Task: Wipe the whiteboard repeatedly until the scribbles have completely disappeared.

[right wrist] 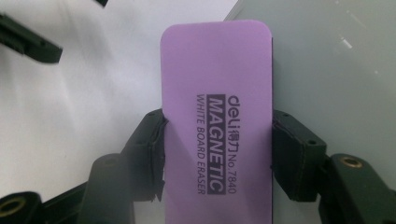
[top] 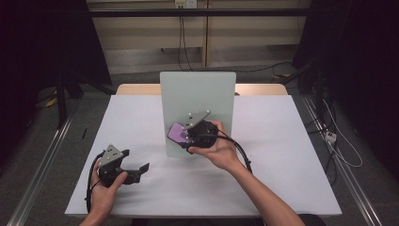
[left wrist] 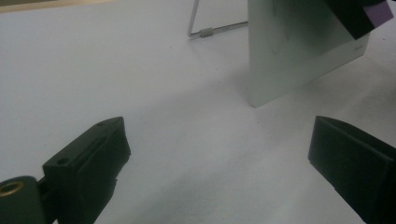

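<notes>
Right gripper view: right claw [right wrist: 217, 154] clamped across purple eraser [right wrist: 217, 121], long axis running out ahead w/ whiteboard [right wrist: 327, 60] just beyond, upright on surface [top: 141, 117]. Left claw [left wrist: 219, 158] apart, holding nothing.

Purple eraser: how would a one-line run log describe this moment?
right gripper: shut on purple eraser | eraser at whiteboard | left gripper: open, idle over table
</notes>
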Demonstrator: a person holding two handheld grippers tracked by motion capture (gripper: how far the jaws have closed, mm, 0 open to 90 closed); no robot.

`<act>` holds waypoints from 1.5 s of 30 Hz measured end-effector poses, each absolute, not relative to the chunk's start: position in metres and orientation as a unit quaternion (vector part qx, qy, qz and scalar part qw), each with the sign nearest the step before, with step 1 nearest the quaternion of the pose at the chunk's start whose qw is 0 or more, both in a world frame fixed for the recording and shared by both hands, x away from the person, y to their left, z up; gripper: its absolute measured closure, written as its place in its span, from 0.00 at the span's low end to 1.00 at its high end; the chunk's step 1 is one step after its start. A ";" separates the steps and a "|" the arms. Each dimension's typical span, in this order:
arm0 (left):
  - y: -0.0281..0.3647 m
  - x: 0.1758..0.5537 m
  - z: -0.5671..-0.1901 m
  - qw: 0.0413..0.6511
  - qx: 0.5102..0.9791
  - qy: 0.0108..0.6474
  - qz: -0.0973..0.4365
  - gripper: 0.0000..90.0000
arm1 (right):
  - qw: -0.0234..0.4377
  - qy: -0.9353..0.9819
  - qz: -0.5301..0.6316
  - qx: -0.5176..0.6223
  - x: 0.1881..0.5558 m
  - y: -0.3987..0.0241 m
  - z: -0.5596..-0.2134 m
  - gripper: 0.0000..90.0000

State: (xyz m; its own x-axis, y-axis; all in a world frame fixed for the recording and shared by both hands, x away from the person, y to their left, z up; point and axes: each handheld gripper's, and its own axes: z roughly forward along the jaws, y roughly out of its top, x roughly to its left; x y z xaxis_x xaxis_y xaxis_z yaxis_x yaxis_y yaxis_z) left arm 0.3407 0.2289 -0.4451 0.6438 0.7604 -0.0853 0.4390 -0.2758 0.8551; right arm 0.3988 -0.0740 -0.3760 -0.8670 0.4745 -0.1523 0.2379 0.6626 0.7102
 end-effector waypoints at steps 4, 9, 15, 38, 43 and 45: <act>0.229 0.341 -0.445 0.461 0.780 0.385 0.173 0.05 | 0.159 0.904 0.346 0.193 0.396 -0.070 -0.384 0.47; 0.229 0.341 -0.445 0.462 0.780 0.385 0.174 0.05 | 0.153 0.906 0.344 0.194 0.397 -0.069 -0.383 0.47; 0.230 0.341 -0.445 0.465 0.776 0.388 0.175 0.05 | 0.162 0.900 0.354 0.197 0.401 -0.071 -0.371 0.47; 0.230 0.340 -0.444 0.465 0.776 0.388 0.175 0.05 | 0.154 0.902 0.359 0.185 0.408 -0.044 -0.372 0.47; 0.230 0.340 -0.445 0.466 0.777 0.388 0.173 0.05 | 0.143 0.908 0.350 0.182 0.405 -0.042 -0.382 0.47; 0.230 0.341 -0.445 0.465 0.776 0.388 0.173 0.05 | 0.140 0.911 0.345 0.178 0.405 -0.043 -0.384 0.47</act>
